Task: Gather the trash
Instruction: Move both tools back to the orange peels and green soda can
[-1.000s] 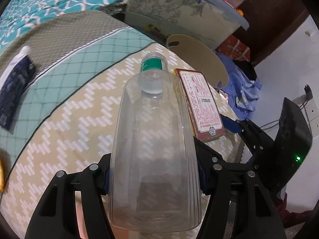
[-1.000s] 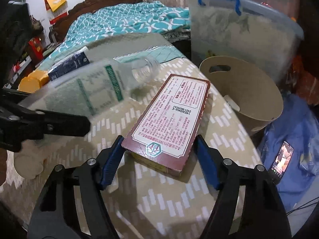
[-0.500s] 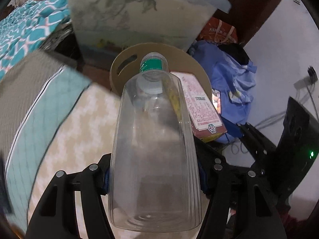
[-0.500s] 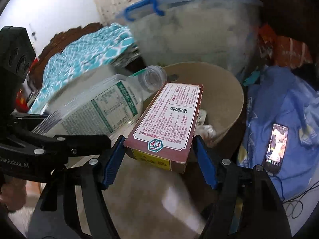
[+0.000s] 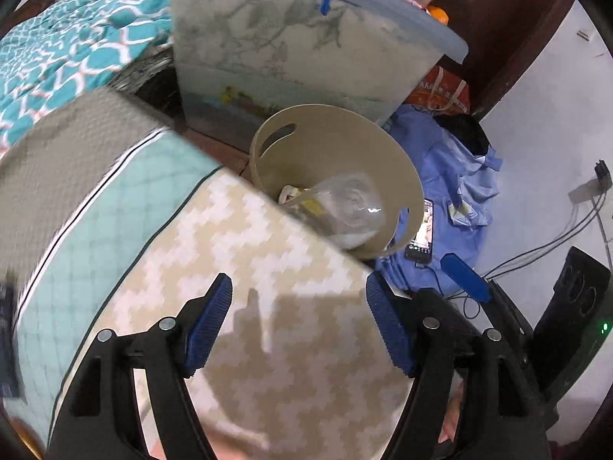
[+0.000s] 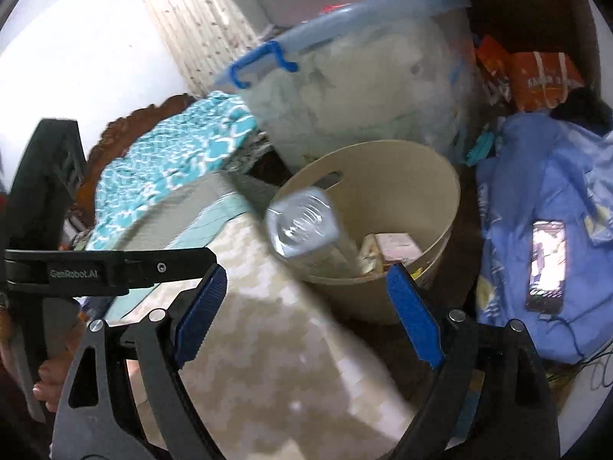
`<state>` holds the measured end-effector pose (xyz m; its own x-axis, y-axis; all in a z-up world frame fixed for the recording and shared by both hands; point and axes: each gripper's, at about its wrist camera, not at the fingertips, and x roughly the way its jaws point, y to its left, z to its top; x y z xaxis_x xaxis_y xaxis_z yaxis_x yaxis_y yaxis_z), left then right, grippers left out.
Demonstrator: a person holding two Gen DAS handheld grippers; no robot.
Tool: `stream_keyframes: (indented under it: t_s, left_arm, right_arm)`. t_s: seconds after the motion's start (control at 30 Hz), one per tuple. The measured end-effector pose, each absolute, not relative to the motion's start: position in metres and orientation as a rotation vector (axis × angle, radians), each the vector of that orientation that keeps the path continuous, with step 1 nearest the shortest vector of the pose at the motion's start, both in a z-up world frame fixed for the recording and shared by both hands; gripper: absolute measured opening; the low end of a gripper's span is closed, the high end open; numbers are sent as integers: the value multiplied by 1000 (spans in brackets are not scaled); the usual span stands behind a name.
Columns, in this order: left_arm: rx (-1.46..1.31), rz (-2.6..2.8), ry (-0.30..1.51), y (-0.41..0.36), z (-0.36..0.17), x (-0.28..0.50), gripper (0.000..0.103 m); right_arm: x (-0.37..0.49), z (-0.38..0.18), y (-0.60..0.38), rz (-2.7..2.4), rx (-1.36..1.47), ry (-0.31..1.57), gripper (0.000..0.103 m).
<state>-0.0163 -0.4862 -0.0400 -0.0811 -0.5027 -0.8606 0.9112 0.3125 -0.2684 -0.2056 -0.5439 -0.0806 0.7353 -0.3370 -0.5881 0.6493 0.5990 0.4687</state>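
Drop step: my left tongs (image 5: 299, 320) & right tongs (image 6: 306, 314) are opening w/ nothing in them, bottle (image 6: 302, 226) & box (image 6: 396, 247) in the bin (image 6: 433, 188), next I think: find more trash.

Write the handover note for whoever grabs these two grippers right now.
Left gripper: jaws opening, nothing between them.
Right gripper: jaws opening, nothing between them.
Clear plastic bottle: at the rim of the beige bin, base up, dropping in.
Red box: inside the bin.
Done: both pieces released into the bin.
Left: check the bed for more trash; none shows in these views.
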Motion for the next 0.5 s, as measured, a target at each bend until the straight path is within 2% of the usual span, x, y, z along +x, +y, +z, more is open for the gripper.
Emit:
stream_keyframes:
  t_s: [0.23,0.5]
  left_arm:
    - [273,-1189,1125,-380,-21,24,69]
    - [66,-988,1026,-195,17,73,69]
  right_arm:
    - [-173,-79,-498,-427,696,545,69]
    - [-133,-74,-446,-306,640,594,69]
